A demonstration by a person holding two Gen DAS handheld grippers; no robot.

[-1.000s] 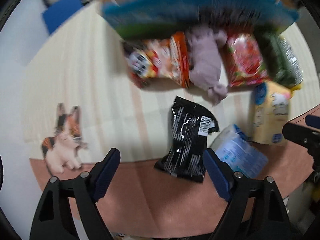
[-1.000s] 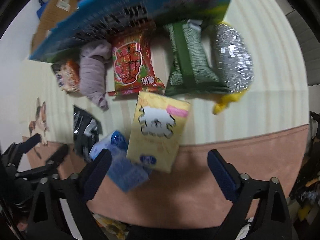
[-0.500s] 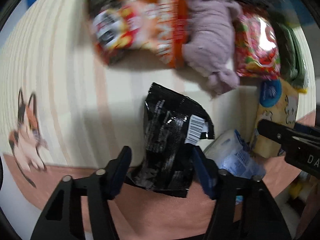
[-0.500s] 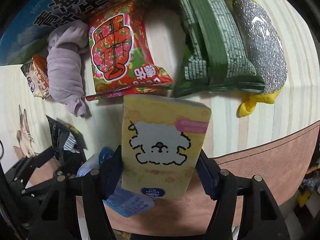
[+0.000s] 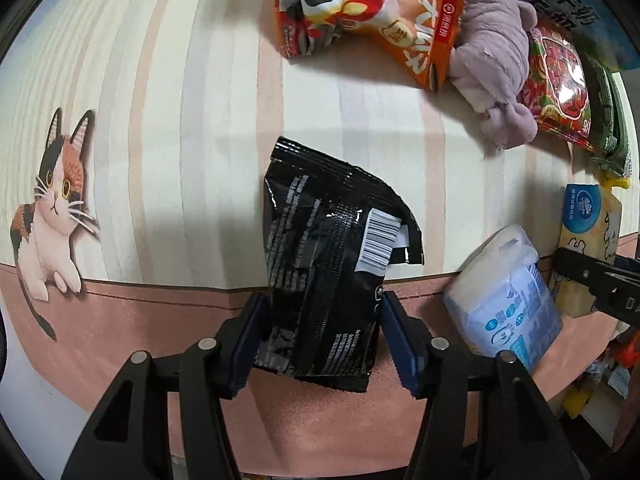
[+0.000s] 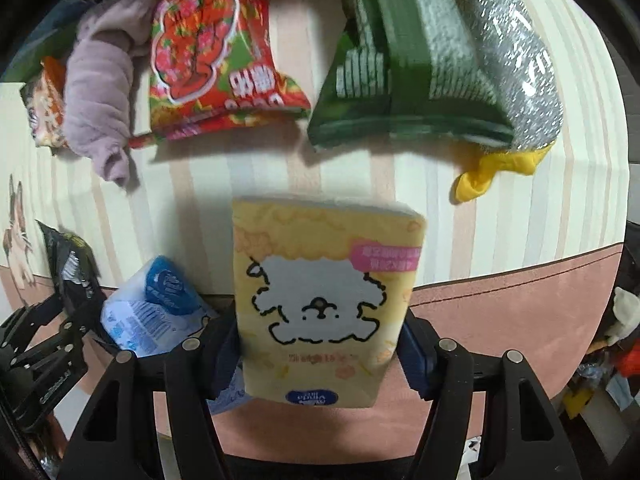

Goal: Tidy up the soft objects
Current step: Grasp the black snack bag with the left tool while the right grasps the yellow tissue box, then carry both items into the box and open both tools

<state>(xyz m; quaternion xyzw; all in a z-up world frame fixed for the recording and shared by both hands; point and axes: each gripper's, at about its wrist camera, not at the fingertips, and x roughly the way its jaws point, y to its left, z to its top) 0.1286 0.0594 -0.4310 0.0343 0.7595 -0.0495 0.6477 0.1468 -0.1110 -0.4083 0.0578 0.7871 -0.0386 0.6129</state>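
My left gripper [image 5: 320,334] is shut on the near end of a black snack bag [image 5: 324,272] lying on the striped mat [image 5: 160,120]. My right gripper [image 6: 320,354] is shut on a yellow tissue pack [image 6: 324,300] with a white dog drawing, and it shows at the left wrist view's right edge [image 5: 588,240]. A blue-and-white tissue pack [image 5: 506,300] lies between the two; it also shows in the right wrist view [image 6: 156,312].
Along the far side lie an orange panda snack bag [image 5: 368,12], a lilac plush cloth [image 5: 496,64], a red snack bag [image 6: 208,64], a green pack [image 6: 400,80] and a silver scrubber [image 6: 516,64] with a yellow end. A cat picture [image 5: 52,208] is on the mat's left.
Both grippers moved forward and down and closed: the left onto the black bag, the right onto the yellow tissue pack. A second ago both were open above the mat.
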